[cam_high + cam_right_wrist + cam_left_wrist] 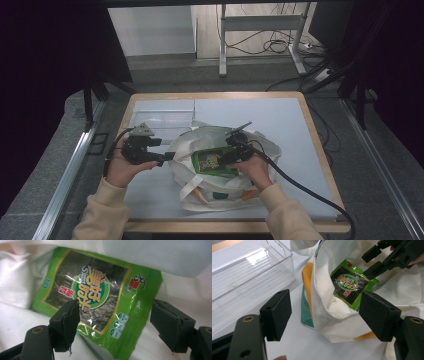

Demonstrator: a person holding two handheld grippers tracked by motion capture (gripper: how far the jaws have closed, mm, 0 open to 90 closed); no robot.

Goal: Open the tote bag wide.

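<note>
A cream tote bag (220, 196) with orange and teal trim lies on the white table (280, 120), its mouth open. A green seaweed snack packet (212, 161) rests flat in that mouth. My right gripper (231, 156) reaches into the bag from the right. In the right gripper view it (113, 320) stands open over the packet (95, 295), one jaw over the packet's print, the other off its edge. My left gripper (167, 157) is at the bag's left rim. Its jaws (325, 312) are wide open with the rim of the bag (324, 302) between them, the packet (349, 287) just beyond.
A clear plastic bin (160, 117) stands at the table's back left, close to my left gripper; the left gripper view shows this bin (249, 277) beside the bag. The table has a wooden border (320, 150). Cables trail from both grippers.
</note>
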